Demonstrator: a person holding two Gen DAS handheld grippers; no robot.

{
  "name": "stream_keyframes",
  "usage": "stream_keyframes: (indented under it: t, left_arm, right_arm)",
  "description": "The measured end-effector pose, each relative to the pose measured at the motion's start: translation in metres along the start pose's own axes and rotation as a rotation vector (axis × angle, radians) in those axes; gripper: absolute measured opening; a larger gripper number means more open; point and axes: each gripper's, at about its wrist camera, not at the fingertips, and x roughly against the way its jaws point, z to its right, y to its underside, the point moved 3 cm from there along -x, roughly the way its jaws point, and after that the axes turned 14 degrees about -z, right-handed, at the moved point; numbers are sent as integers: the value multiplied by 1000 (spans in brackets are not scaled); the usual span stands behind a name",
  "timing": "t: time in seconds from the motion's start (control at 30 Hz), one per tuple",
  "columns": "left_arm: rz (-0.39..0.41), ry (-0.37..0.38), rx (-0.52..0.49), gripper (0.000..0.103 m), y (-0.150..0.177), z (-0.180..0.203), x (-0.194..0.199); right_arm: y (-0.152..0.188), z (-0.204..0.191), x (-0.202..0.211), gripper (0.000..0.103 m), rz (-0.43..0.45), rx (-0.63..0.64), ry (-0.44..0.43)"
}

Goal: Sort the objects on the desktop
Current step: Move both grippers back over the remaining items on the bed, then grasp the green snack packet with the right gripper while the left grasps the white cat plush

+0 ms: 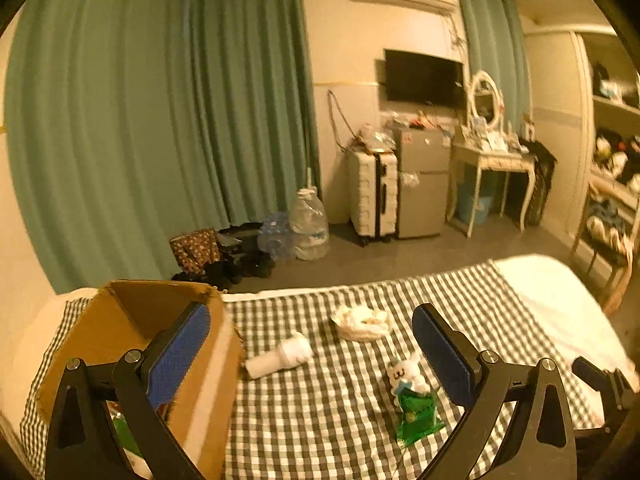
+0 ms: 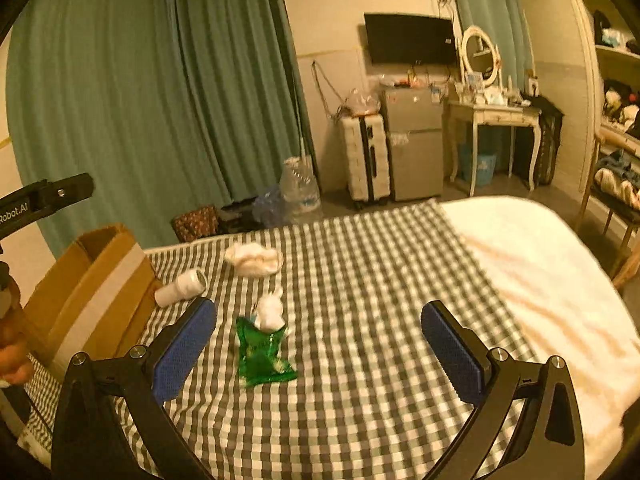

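A brown cardboard box (image 1: 132,320) (image 2: 92,280) stands open at the left of the checked cloth (image 1: 328,420) (image 2: 360,320). On the cloth lie a white bottle (image 1: 280,354) (image 2: 182,287) on its side, a crumpled white cloth (image 1: 362,322) (image 2: 254,259), a small white toy figure (image 1: 406,374) (image 2: 270,312) and a green packet (image 1: 418,416) (image 2: 260,352). My left gripper (image 1: 310,356) is open and empty, its left finger over the box's right wall. My right gripper (image 2: 318,350) is open and empty, just right of the packet.
The cloth covers a bed with a white blanket (image 2: 540,272) on the right. Behind the bed are water bottles (image 1: 308,224), a white suitcase (image 1: 372,196), a small fridge (image 1: 424,184), a dressing table (image 1: 492,160) and green curtains (image 1: 160,120).
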Motion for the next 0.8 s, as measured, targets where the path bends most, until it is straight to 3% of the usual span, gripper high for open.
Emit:
stream_keyframes:
  t: [0.23,0.43,0.57,0.8]
  left_arm:
    - [-61,30,-70,103,10,19,-33]
    - [-146,53,-44,103,18,12,-70]
    - [-183,26,-48,103,22,10,-90]
    - [-225,48,-20,103,24,2,-114]
  right_arm:
    - [10,-11,-44,103,-89,-4,-30]
    - [21,-19,-81,103,-178,-8,-53]
    - [25,-26,-100,103,-216,11,-63]
    - [27,-40,-130,102,-274,45,-43]
